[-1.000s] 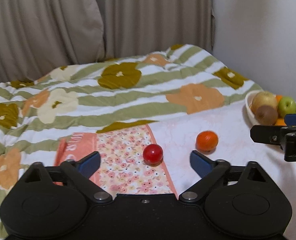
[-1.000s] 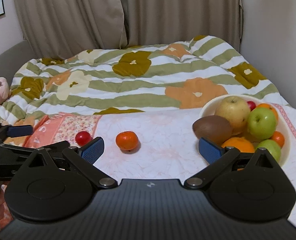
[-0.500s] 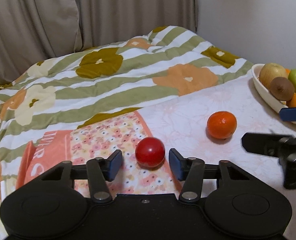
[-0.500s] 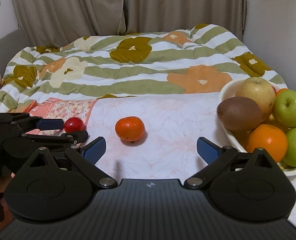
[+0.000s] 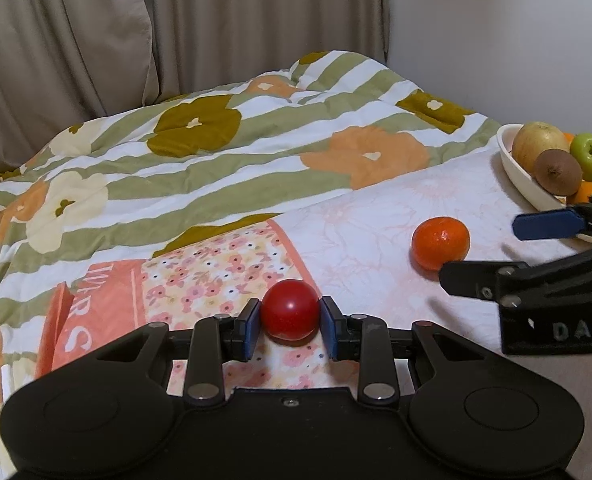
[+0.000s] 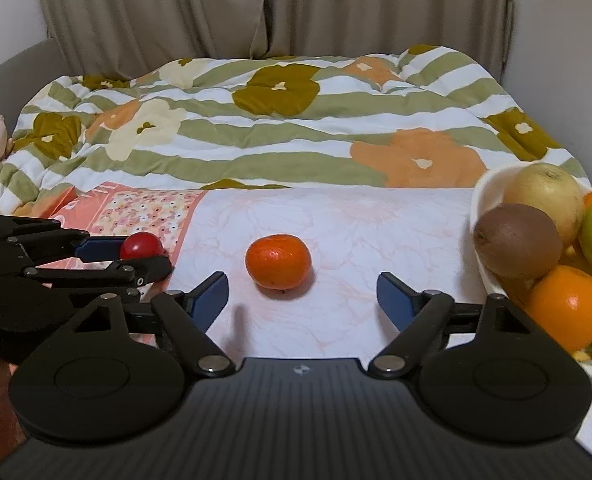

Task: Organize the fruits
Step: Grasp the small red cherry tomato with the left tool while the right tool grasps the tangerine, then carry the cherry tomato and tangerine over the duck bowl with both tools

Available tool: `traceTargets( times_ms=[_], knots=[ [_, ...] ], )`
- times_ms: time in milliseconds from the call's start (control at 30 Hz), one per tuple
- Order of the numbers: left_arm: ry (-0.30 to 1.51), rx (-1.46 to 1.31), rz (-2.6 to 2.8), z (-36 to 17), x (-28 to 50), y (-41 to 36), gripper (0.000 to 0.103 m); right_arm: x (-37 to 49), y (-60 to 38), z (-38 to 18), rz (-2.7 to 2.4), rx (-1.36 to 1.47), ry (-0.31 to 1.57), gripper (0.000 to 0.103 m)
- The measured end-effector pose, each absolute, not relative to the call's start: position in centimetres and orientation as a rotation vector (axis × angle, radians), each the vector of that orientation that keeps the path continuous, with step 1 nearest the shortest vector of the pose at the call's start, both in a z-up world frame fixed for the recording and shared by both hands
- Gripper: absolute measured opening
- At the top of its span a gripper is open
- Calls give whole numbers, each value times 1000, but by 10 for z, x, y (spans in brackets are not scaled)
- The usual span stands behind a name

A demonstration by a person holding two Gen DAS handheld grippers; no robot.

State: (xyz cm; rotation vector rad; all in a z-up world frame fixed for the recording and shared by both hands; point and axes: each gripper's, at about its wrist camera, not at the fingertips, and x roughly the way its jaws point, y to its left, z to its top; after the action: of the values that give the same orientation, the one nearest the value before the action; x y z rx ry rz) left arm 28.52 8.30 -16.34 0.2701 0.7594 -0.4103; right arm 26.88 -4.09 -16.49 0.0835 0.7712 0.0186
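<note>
Floral bedspread (image 5: pixel 224 184) under glossy, round red tomato (image 5: pixel 290 314), unblemished.

Each tool is matte black plastic with silver screws, blue pads (image 5: pixel 251 326) and rounded housings; the right tool (image 5: pixel 536 248) bears raised letters "DAS".

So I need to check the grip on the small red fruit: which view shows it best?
The left wrist view: the red fruit sits centred, with the left gripper shut on both its sides. The right wrist view shows only its top at the far left, mostly hidden behind that gripper's fingers.
</note>
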Motion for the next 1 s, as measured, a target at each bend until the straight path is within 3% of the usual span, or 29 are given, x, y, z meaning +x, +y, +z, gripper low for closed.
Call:
traceTargets(
  times_ms=[67,400,500,1000],
  knots=[
    [760,273,-404,-163,284,85,35,274,-39,-167,38,75,774,84],
    [771,260,-380,-162,277,92,35,289,-31,-177,81,41,781,72],
    [774,255,-374,-162,275,93,35,291,-29,-178,91,27,779,54],
    [738,232,-324,-126,254,87,35,268,-36,-142,125,37,723,54]
  ],
)
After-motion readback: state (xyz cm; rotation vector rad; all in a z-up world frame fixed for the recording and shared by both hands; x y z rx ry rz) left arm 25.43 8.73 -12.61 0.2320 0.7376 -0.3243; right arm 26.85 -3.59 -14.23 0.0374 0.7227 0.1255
